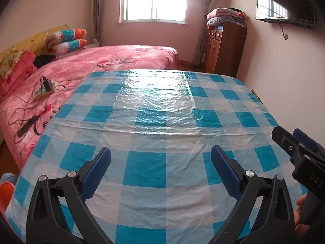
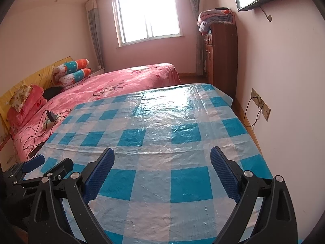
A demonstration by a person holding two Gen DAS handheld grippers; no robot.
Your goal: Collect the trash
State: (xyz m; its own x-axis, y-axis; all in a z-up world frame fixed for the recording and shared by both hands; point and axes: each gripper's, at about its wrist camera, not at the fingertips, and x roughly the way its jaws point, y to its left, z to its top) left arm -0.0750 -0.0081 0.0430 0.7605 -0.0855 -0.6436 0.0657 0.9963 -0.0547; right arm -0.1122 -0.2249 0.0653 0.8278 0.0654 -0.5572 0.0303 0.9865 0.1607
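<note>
No trash shows in either view. A table under a blue-and-white checked plastic cloth [image 1: 162, 126] [image 2: 162, 134] fills both views. My left gripper [image 1: 160, 158] hangs open over its near part, with nothing between the blue pads. My right gripper [image 2: 162, 158] is open too, above the cloth, and holds nothing. In the left wrist view the right gripper [image 1: 288, 138] enters from the right edge, with a hand [image 1: 302, 217] on its handle. The right wrist view shows the left gripper [image 2: 48, 166] low at the left edge.
A bed with a pink cover [image 1: 113, 63] [image 2: 121, 83] stands left of the table, with a charger and cables [image 1: 45, 87] on it. A wooden cabinet [image 1: 223, 48] [image 2: 221, 57] stands by the right wall. A wall socket [image 2: 261, 103] with a cord is near the table's right edge.
</note>
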